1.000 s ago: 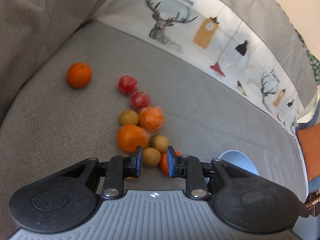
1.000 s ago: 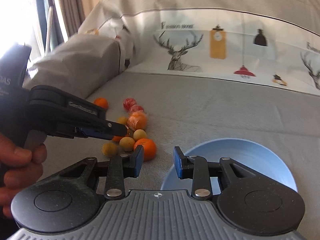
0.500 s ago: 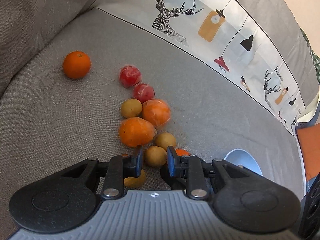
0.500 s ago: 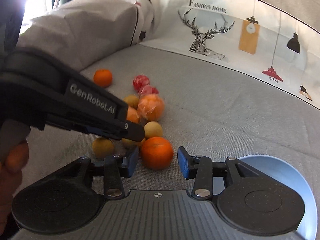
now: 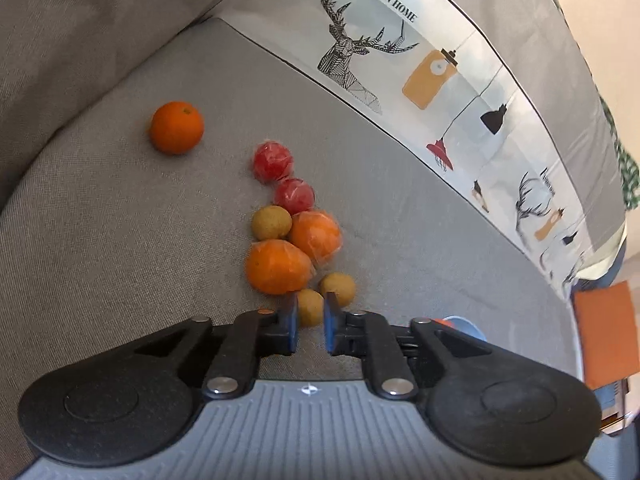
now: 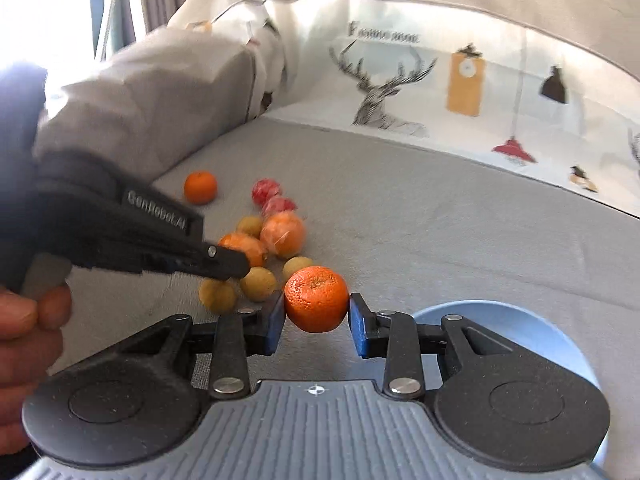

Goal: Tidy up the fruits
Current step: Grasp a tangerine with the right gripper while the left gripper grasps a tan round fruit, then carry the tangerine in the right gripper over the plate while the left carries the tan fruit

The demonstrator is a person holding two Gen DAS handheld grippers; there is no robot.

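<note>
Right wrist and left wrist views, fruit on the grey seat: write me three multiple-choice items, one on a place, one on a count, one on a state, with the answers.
1. Where does the lone orange lie?
A) apart from the pile, towards the grey cushion
B) inside a basket
C) on top of the pile

2. How many red fruits show?
A) none
B) two
C) five

3. What is between the right claw's pads?
A) nothing
B) a red fruit
C) an orange

Answers:
1 A: the lone orange sits on the seat clear of the pile, nearer the grey cushion.
2 B: two red fruits lie at the pile's far end.
3 C: the held orange fills the gap of the right claw, whose jaws are closing on it.
</note>
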